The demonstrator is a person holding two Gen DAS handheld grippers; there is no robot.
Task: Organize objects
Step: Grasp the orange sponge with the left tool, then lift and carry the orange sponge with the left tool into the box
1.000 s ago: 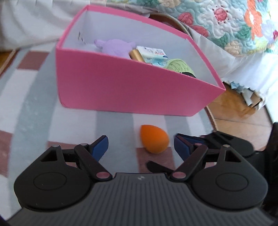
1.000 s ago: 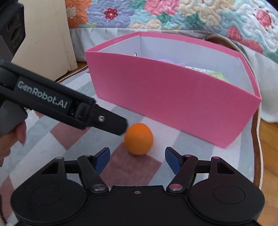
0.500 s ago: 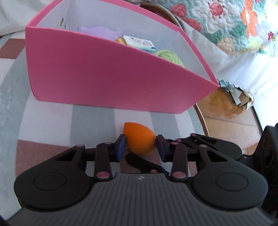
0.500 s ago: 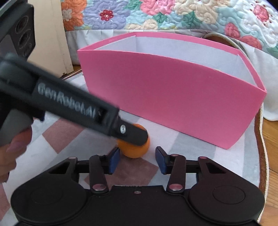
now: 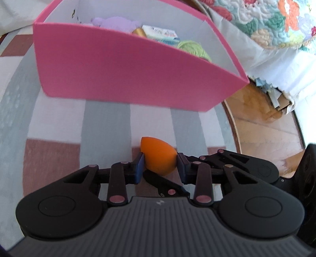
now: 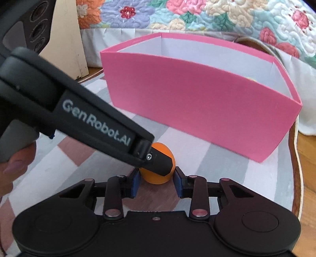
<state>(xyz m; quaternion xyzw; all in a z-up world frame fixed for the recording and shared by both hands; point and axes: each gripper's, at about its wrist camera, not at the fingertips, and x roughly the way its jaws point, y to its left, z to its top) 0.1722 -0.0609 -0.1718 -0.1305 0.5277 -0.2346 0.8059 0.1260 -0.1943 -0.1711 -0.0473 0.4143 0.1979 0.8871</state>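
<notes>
Both grippers, left gripper (image 5: 159,165) and right gripper (image 6: 157,179), fingers clamped on same orange sponge (image 5: 158,157) (lower centre), pink box (image 5: 126,75) above it.

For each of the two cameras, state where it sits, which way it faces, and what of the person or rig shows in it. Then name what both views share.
Left wrist: rides the left hand-held gripper, looking forward and down at the rug; its pads clamp the orange sponge; the right hand-held gripper's finger crosses beneath.
Right wrist: rides the right hand-held gripper, facing forward and down, also shut on the sponge; the left one's body and a hand enter from its left.
Shared: sponge, pink box, striped rug, floral quilt.
</notes>
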